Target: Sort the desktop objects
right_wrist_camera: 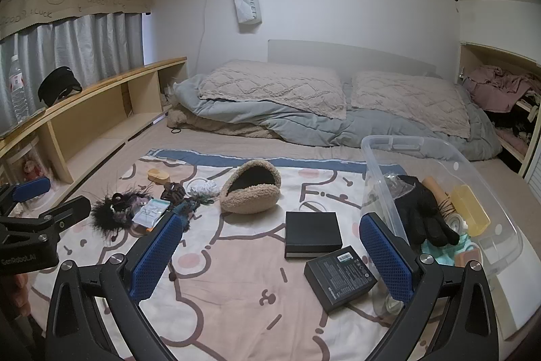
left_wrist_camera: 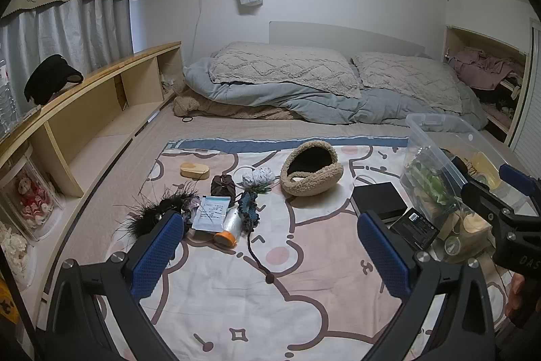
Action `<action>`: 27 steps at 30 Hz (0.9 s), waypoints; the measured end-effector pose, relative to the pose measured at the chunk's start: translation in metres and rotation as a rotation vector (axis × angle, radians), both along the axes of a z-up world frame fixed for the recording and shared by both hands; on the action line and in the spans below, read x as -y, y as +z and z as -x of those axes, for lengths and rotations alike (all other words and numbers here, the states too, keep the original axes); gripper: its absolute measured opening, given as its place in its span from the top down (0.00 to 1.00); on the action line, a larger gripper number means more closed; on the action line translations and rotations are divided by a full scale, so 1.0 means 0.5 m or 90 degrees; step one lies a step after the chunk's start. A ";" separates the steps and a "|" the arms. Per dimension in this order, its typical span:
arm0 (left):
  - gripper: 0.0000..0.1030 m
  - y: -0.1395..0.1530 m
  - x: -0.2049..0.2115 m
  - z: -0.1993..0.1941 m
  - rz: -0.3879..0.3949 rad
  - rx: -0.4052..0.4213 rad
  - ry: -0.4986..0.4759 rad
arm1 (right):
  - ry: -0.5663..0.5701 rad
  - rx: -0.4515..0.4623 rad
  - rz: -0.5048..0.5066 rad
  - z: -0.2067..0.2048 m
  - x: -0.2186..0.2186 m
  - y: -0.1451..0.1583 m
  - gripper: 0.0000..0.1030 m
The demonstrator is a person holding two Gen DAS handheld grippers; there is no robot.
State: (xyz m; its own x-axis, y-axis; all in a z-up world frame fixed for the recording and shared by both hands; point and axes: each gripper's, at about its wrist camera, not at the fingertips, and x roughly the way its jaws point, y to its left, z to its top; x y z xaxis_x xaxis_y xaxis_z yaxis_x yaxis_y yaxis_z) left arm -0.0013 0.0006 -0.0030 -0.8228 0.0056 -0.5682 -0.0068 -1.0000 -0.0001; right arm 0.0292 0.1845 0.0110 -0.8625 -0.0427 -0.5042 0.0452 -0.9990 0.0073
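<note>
Right wrist view: both tongs, right tongs (right_wrist_camera: 272,254) and left tongs (left_wrist_camera: 270,246), gape empty — lower centre, the black box (right_wrist_camera: 312,234) looks stiff, light; pinch its opposite edges.

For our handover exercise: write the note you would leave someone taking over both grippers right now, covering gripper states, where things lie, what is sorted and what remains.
Left gripper: open, empty, above the blanket.
Right gripper: open, empty, near the two black boxes.
Clear bin, on the right: already holds a black glove, a yellow box and other small items.
Still on the blanket: fuzzy bag, square black box, labelled black box, feathery black piece, paper packet, orange-capped spool, wooden block.
Left to do: probably move these into the bin.
</note>
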 end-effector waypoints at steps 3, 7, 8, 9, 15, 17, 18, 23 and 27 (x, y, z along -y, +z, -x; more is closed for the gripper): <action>0.00 0.000 0.000 0.000 0.001 0.000 0.001 | -0.001 -0.001 -0.001 0.001 0.001 0.000 0.00; 0.00 0.000 0.000 0.000 0.001 0.000 0.000 | 0.000 -0.001 0.001 -0.004 0.001 0.004 0.00; 0.00 0.000 0.000 0.000 0.002 0.000 0.000 | 0.000 -0.001 0.000 -0.004 0.001 0.004 0.00; 0.00 0.000 0.000 0.000 0.002 0.000 0.000 | 0.000 -0.001 0.000 -0.004 0.001 0.004 0.00; 0.00 0.000 -0.001 0.000 0.003 0.000 0.000 | -0.001 -0.001 0.000 -0.004 0.000 0.004 0.00; 0.00 0.000 -0.001 0.000 0.003 0.000 0.000 | -0.001 0.000 0.000 -0.004 0.001 0.004 0.00; 0.00 0.000 -0.001 0.000 0.003 -0.001 0.000 | -0.001 -0.001 0.000 -0.004 0.001 0.003 0.00; 0.00 0.000 -0.001 0.000 0.004 0.000 0.000 | -0.002 -0.001 0.000 -0.004 0.001 0.003 0.00; 0.00 0.000 -0.001 0.000 0.004 -0.001 0.000 | -0.002 0.000 0.000 -0.004 0.001 0.003 0.00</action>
